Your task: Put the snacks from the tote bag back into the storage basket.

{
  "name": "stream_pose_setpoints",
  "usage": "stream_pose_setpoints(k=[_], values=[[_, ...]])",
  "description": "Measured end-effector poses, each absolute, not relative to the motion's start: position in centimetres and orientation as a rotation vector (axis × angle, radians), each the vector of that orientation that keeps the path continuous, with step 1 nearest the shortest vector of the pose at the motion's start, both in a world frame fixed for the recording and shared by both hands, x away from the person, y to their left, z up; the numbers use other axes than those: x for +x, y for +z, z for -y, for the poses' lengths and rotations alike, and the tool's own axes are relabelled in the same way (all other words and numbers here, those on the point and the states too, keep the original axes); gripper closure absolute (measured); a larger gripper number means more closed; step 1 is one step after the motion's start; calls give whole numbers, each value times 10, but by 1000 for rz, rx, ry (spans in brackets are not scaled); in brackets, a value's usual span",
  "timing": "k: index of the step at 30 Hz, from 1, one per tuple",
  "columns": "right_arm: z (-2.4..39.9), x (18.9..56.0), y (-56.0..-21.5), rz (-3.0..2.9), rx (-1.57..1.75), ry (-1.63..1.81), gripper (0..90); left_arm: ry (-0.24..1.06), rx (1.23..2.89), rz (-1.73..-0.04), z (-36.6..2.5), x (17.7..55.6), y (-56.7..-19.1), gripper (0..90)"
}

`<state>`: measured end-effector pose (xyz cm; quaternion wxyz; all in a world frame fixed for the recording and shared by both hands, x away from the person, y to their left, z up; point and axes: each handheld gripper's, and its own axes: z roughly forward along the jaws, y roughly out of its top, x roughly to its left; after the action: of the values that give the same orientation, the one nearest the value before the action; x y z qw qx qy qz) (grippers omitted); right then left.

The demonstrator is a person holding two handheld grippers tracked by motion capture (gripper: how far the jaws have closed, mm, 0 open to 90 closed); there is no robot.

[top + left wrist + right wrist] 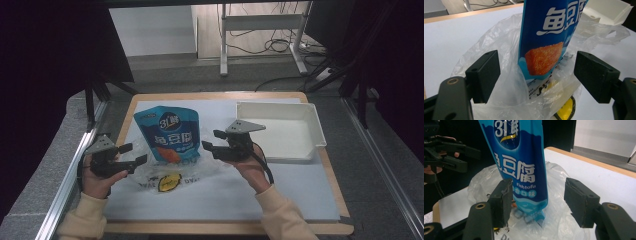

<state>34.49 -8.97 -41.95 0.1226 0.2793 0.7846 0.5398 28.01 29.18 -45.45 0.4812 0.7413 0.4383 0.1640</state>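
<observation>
High view: blue fish-tofu pouch [169, 134] stands w/ its bottom end in a clear plastic bag [167, 175], mid-table, left of the white tray [280, 131]. Left gripper [133, 155] sits at the bag's left edge, right gripper [214, 139] just right of the pouch; both claws apart.

Left gripper view: jaws wide, bag film bunched between them, not pinched. Risk: bag mouth slumps shut, since nothing grips it.

Right gripper view: jaws apart either side of the pouch, pads not pressing. Pouch is tall, only partly in; unsupported, it could tip & slide out, dragging the bag.
</observation>
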Motion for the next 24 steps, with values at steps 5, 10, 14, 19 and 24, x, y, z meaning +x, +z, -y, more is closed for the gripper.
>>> stream_pose_setpoints(k=[5,10,14,19,24], values=[[83,350,-415,-2298,813,1568,401,390,1797,-1068,-292,283,-454,214],[74,357,-408,-2303,804,1580,403,382,1786,-1073,-294,284,-455,214],[67,360,-405,-2296,796,1599,415,379,1780,-1087,-297,279,-457,213],[58,363,-405,-2291,795,1574,424,381,1776,-1092,-298,275,-457,216],[51,367,-401,-2272,803,1579,449,370,1763,-1100,-299,271,-456,215]])
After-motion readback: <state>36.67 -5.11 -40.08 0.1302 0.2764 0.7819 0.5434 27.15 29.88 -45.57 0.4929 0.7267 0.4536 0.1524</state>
